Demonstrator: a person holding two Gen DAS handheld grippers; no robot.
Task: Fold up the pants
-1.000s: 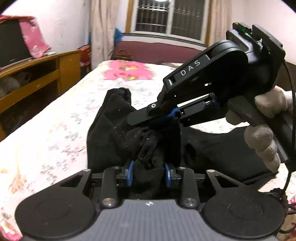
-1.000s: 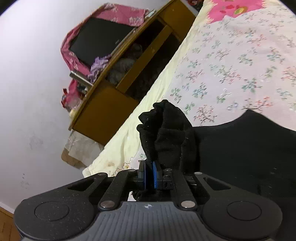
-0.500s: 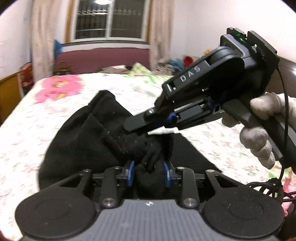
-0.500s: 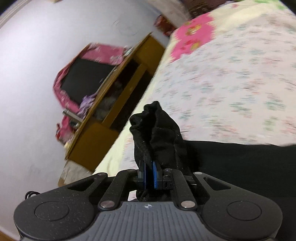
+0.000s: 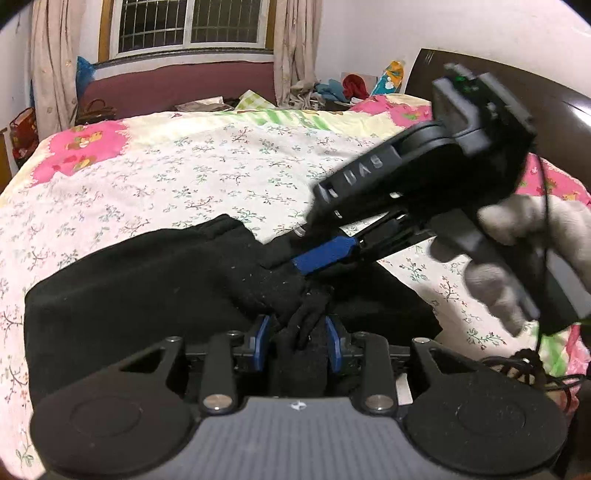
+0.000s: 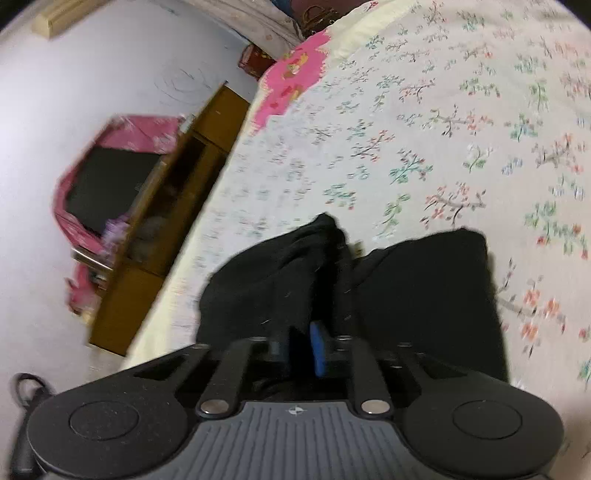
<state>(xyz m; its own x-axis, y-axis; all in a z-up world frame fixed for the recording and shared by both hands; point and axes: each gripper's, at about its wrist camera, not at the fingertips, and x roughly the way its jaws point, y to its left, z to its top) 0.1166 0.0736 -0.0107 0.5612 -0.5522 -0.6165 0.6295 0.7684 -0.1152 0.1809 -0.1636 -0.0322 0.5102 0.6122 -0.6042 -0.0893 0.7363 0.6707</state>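
Black pants (image 5: 140, 280) lie folded over on a floral bedsheet (image 5: 192, 173). My left gripper (image 5: 297, 341) is shut on a bunched edge of the pants at the near side. My right gripper (image 5: 321, 254), held in a gloved hand, reaches in from the right with its blue pads shut on the pants just beyond the left one. In the right wrist view the pants (image 6: 424, 295) spread over the bed, and the right gripper (image 6: 306, 345) pinches a fold of the black cloth.
A dark headboard (image 5: 480, 85) and piled clothes (image 5: 347, 86) lie at the far right. A window (image 5: 188, 22) and curtains stand behind the bed. A wooden cabinet (image 6: 166, 236) with a covered TV (image 6: 107, 184) stands past the bed's edge.
Both grippers have swung the held pants edge across and down toward the bed. The lifted cloth now lies flatter, folded over the rest of the pants.
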